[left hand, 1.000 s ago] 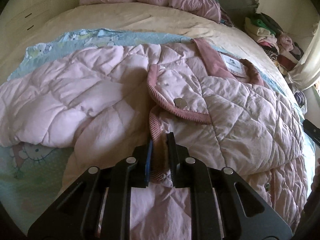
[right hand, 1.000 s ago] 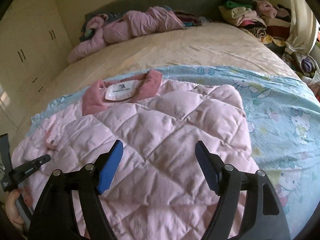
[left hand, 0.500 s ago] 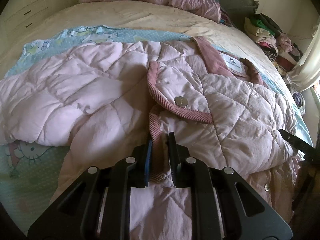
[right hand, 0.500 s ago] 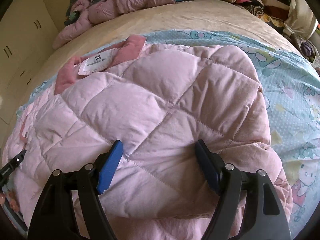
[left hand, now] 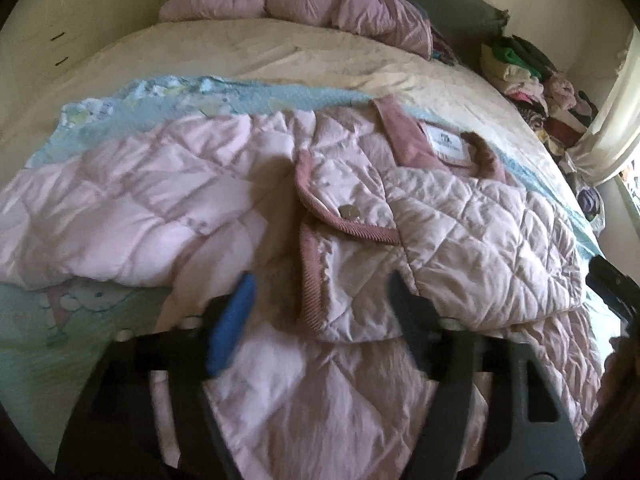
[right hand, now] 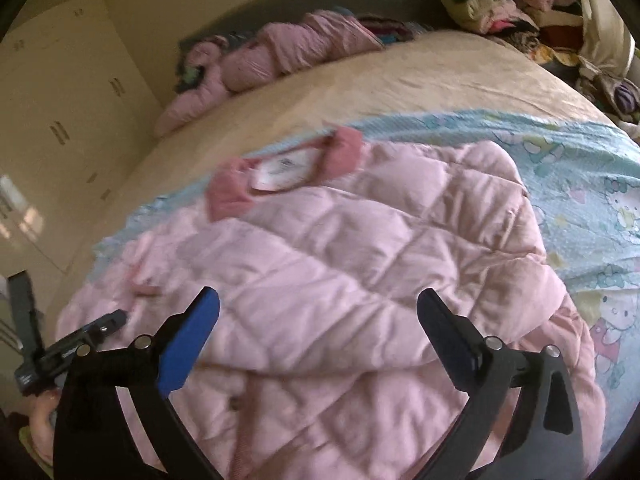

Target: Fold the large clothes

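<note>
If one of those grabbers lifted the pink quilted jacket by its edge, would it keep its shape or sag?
The pink quilted jacket would probably sag: it already lies in soft folds and creases on the bed. Its puffy quilting suggests it is light for its bulk. The smooth-looking fabric might slip from a shallow pinch, so a thicker corduroy-trimmed edge seems a safer hold.

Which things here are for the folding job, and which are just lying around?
For the job:
- pink quilted jacket, spread on the bed
- left tool, jaws opening, nothing pinched
- right tool, jaws opening over the jacket

Just lying about:
- rolled pink garment at the far end of the bed
- pile of clothes beside the bed
- blue cartoon sheet
</note>
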`<action>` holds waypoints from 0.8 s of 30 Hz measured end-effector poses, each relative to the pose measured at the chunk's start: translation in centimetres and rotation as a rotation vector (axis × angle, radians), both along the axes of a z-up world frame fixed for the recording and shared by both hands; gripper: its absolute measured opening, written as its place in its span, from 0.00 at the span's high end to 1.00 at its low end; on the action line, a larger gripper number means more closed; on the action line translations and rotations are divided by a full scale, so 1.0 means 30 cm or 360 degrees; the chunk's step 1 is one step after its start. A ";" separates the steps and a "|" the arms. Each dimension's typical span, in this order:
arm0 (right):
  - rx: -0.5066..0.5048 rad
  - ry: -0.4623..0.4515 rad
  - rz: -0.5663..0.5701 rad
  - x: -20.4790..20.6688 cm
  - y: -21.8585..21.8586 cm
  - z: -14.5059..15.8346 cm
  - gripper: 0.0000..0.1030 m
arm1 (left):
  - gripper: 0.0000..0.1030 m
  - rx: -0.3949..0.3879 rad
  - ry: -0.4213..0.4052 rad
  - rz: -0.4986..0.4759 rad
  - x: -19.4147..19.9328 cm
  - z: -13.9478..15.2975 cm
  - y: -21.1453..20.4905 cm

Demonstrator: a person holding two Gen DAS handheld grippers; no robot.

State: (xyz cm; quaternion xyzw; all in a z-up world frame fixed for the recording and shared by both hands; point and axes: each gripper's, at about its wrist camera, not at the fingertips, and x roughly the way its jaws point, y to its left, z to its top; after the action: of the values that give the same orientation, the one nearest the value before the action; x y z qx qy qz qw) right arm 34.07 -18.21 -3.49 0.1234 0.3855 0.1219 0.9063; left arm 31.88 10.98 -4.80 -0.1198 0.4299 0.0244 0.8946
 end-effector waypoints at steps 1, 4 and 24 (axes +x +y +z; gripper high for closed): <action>0.0003 -0.0017 0.0017 -0.019 0.016 0.015 0.04 | 0.17 0.0007 -0.0008 0.0013 -0.009 0.010 0.005; 0.0013 -0.0054 0.0051 -0.057 0.062 0.054 0.04 | 0.09 0.0034 -0.0034 0.0111 -0.044 0.046 0.040; -0.0034 -0.0166 0.0372 -0.184 0.492 0.167 0.04 | 0.09 0.0001 -0.0034 0.0492 -0.263 0.069 0.403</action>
State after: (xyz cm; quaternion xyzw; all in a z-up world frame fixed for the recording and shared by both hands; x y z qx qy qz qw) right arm 28.54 -3.46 1.52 0.0614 0.3509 0.2289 0.9059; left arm 23.98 23.08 -2.73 -0.1846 0.3967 0.1605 0.8848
